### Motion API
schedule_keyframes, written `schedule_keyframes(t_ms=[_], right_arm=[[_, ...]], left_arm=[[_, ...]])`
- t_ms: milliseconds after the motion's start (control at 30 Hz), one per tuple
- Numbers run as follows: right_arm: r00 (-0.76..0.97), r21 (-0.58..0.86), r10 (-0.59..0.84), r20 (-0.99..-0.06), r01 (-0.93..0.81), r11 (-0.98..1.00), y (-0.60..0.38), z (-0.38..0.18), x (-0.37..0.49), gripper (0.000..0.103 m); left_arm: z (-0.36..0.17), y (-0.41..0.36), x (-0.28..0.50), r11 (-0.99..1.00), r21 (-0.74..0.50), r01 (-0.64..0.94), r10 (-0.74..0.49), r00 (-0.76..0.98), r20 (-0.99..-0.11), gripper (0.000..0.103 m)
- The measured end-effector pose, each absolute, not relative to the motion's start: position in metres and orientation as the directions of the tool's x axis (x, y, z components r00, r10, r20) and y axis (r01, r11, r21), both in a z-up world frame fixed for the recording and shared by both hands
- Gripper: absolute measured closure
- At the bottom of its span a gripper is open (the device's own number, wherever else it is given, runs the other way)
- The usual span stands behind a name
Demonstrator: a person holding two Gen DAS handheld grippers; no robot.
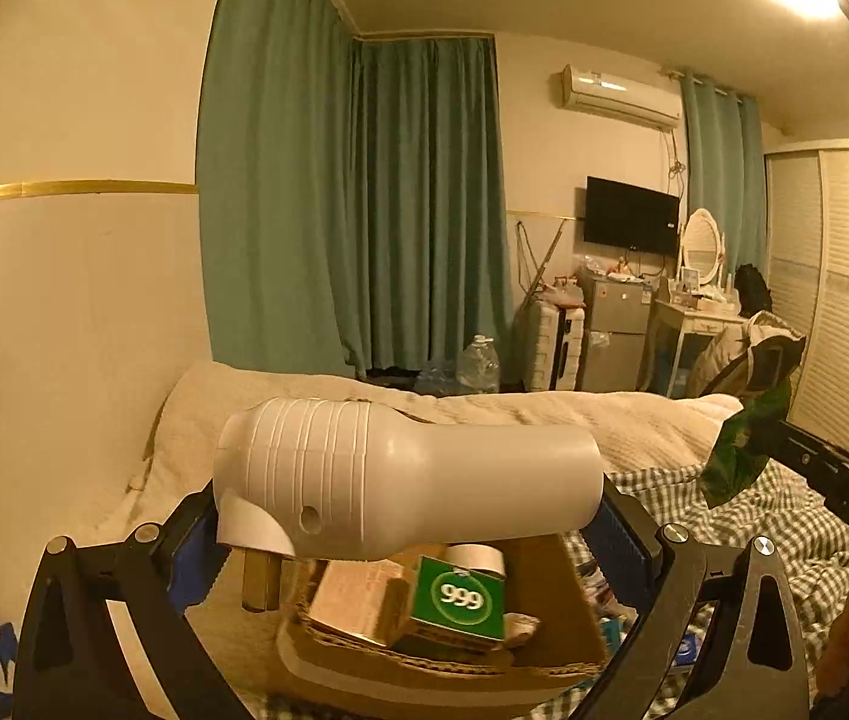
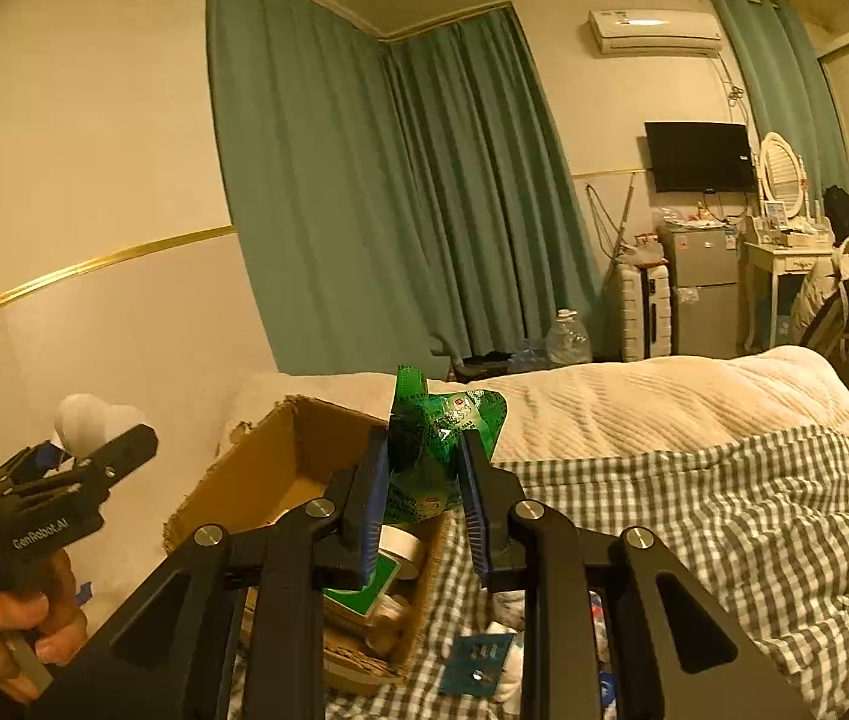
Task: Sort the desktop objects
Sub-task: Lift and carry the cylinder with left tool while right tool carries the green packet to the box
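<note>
While both grippers hang above the bed, each already carries something, so the coming move seems to turn on where the cardboard box (image 2: 280,468) lies beneath them. The left gripper (image 1: 406,516) is clamped across a white plastic plug-like object (image 1: 400,474), whose long axis runs crosswise between the jaws, its round barrel toward the right of that view and its ribbed, wider end with the metal prong to the left. Directly under it, in the left wrist view, sits the open box, holding a green carton marked 999 (image 1: 460,600), a roll of white tape (image 1: 478,558) and some paper packets. The right gripper (image 2: 424,480) has its blue-padded jaws drawn in on a crumpled green wrapper (image 2: 442,426), which sticks up above the fingertips and also trails down between them; the pads appear to press it from both sides. Seen from the right wrist, the box lies just left of and below the wrapper, its near corner almost under the left jaw, while the checked bedspread (image 2: 724,510) spreads to the right. A hand (image 2: 22,630) grips the left tool's handle at the far left of that view. Judged from this, the left gripper is the nearer to a drop, already over the box's opening; the right one probably needs a short shift leftward before letting go, or the wrapper could land on the bedspread beside the blue card (image 2: 478,660) lying there.
</note>
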State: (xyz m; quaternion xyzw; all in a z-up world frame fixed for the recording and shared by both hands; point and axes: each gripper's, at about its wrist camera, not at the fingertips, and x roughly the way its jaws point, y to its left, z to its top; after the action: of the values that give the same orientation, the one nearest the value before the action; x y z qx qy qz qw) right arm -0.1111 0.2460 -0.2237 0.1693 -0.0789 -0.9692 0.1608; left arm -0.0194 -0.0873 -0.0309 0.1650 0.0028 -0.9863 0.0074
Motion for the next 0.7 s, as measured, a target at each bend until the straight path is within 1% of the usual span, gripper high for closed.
schedule_keyframes(t_ms=[167,333,600,700], right_arm=[[-0.873,0.192,-0.366,-0.321,0.319,-0.928,0.222,-0.230,-0.122,0.080],[-0.846,0.205,-0.401,-0.350,0.349,-0.915,0.196,-0.240,-0.140,0.080],[-0.796,0.190,-0.431,-0.425,0.387,-0.902,0.160,-0.266,-0.164,0.080],[-0.776,0.193,-0.434,-0.457,0.390,-0.900,0.152,-0.278,-0.171,0.080]], left_arm=[[-0.039,-0.102,-0.030,-0.999,0.014,0.032,-0.034,-0.936,-0.351,0.002],[-0.052,-0.115,-0.045,-0.999,0.021,0.032,-0.038,-0.919,-0.393,0.002],[-0.070,-0.125,-0.069,-1.000,0.017,0.005,-0.012,-0.885,-0.466,0.001],[-0.077,-0.122,-0.078,-0.999,0.036,-0.013,-0.006,-0.872,-0.490,0.002]])
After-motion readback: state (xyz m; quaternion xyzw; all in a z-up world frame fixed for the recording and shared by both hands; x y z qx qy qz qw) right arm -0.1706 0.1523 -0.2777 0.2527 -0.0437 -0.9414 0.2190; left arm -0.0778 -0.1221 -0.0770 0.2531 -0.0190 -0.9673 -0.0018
